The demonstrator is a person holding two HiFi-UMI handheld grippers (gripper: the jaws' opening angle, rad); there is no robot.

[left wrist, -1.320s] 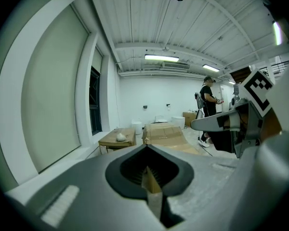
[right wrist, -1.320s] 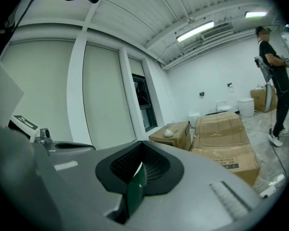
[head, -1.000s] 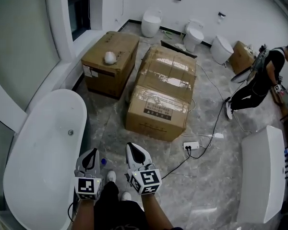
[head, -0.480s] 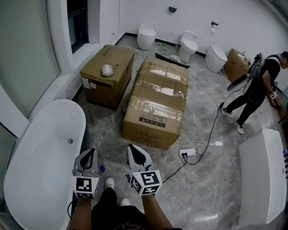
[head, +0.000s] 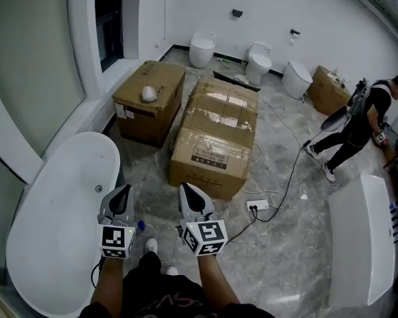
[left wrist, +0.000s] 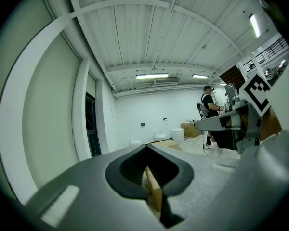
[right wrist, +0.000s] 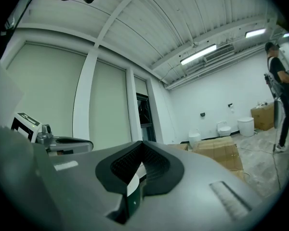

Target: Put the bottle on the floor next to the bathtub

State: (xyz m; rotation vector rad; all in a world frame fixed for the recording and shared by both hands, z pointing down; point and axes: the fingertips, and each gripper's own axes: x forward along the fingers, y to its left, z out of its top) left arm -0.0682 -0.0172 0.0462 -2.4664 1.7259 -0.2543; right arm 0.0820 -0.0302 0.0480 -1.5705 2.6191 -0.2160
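You hold your left gripper [head: 123, 192] and right gripper [head: 188, 191] with jaws pressed together, both empty, while the blue-capped bottle [head: 140, 226] sits on the floor [head: 285, 250] just right of the bathtub [head: 60, 197].

Bottle [head: 141, 225] on floor [head: 285, 244], just R of bathtub [head: 56, 224] — boxes [head: 215, 134] beyond.

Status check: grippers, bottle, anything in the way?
Left gripper, right gripper both shut, empty. Bottle on floor beside bathtub, barely visible. Power strip off right.
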